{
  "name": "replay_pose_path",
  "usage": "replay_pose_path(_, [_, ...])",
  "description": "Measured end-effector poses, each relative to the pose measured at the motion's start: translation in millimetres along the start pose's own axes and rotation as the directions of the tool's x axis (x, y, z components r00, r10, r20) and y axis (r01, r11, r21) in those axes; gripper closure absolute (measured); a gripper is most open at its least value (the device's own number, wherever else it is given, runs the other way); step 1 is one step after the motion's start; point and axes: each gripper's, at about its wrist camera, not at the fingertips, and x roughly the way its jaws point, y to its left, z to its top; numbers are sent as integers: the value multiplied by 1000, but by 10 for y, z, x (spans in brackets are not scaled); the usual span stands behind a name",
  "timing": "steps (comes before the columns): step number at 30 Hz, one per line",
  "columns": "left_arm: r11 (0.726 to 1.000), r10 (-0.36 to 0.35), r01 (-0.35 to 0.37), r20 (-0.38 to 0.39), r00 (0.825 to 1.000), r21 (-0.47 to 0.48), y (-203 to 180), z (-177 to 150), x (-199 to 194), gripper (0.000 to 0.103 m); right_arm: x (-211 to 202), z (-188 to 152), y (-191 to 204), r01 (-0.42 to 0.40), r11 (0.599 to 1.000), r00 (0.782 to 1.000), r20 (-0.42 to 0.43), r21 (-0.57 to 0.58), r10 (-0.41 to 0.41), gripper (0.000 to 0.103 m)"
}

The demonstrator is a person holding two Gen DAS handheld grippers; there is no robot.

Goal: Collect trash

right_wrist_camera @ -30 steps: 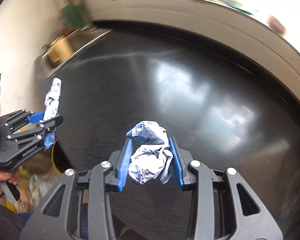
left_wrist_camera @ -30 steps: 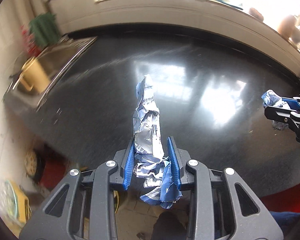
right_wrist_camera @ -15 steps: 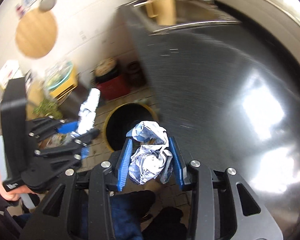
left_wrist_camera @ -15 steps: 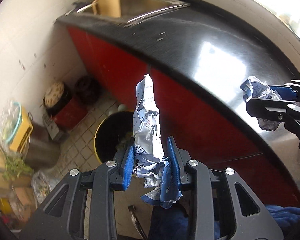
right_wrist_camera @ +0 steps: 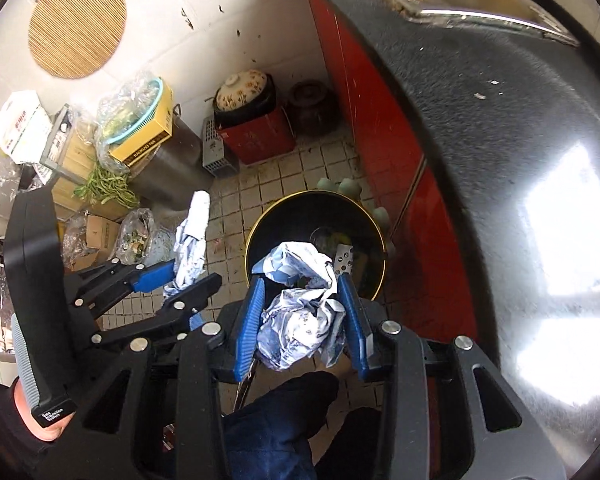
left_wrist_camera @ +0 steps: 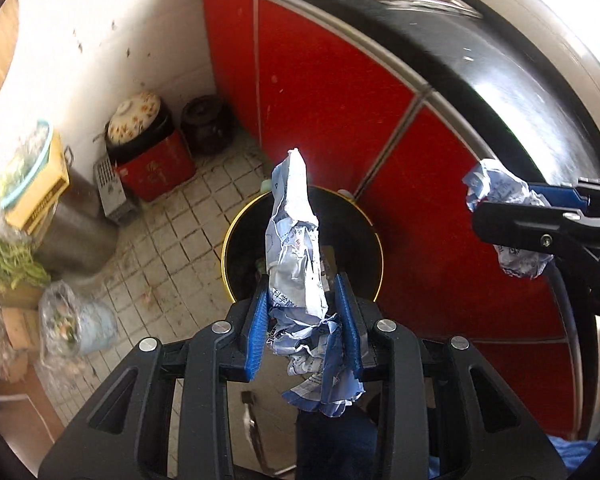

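Observation:
My left gripper (left_wrist_camera: 302, 308) is shut on a long crumpled blue-and-white wrapper (left_wrist_camera: 294, 240) that sticks out past the blue pads. Below it on the tiled floor stands a black trash bin (left_wrist_camera: 364, 228) with a yellow rim, holding some waste. My right gripper (right_wrist_camera: 306, 300) is shut on a balled-up blue-and-white wrapper (right_wrist_camera: 300, 312), also above the bin (right_wrist_camera: 288, 216). In the left wrist view the right gripper (left_wrist_camera: 496, 224) shows at the right with its wad (left_wrist_camera: 496, 188). The right wrist view has the left gripper (right_wrist_camera: 188, 276) and its wrapper (right_wrist_camera: 194, 228) left of the bin.
A black countertop (right_wrist_camera: 480, 160) with red cabinet doors (left_wrist_camera: 332, 96) runs along the right. Clay pots (left_wrist_camera: 208, 124), a red box (left_wrist_camera: 156, 168), a metal pot (right_wrist_camera: 172, 168), bags and boxes crowd the floor by the white wall. A person's dark trouser leg (right_wrist_camera: 280, 420) is below.
Both grippers swung off the black countertop, down and to the side, and now hang over the trash bin on the floor. Each still holds its wrapper.

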Motion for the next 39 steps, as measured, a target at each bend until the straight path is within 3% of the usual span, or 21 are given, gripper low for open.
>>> replay_pose_path(23, [1000, 15, -15, -28, 999, 1, 109, 87, 197, 70, 192, 214, 57, -3, 1000, 999, -33, -3, 3, 63])
replay_pose_path(28, [1000, 14, -14, -22, 1000, 16, 114, 134, 231, 60, 200, 278, 70, -4, 1000, 1000, -23, 3, 4, 55])
replay_pose_path(31, [999, 2, -2, -16, 1000, 33, 102, 159, 234, 44, 168, 311, 68, -5, 1000, 1000, -11, -1, 5, 44])
replay_pose_path(33, [999, 7, -7, -1, 1000, 45, 83, 181, 216, 33, 136, 324, 63, 6, 1000, 1000, 7, -6, -6, 42])
replay_pose_path(36, [999, 9, -10, 3, 1000, 46, 55, 204, 211, 29, 114, 326, 30, 12, 1000, 1000, 11, -8, -12, 41])
replay_pose_path(39, [998, 8, -9, 8, 1000, 56, 16, 226, 187, 22, 53, 317, -11, 21, 1000, 999, 27, -3, -20, 32])
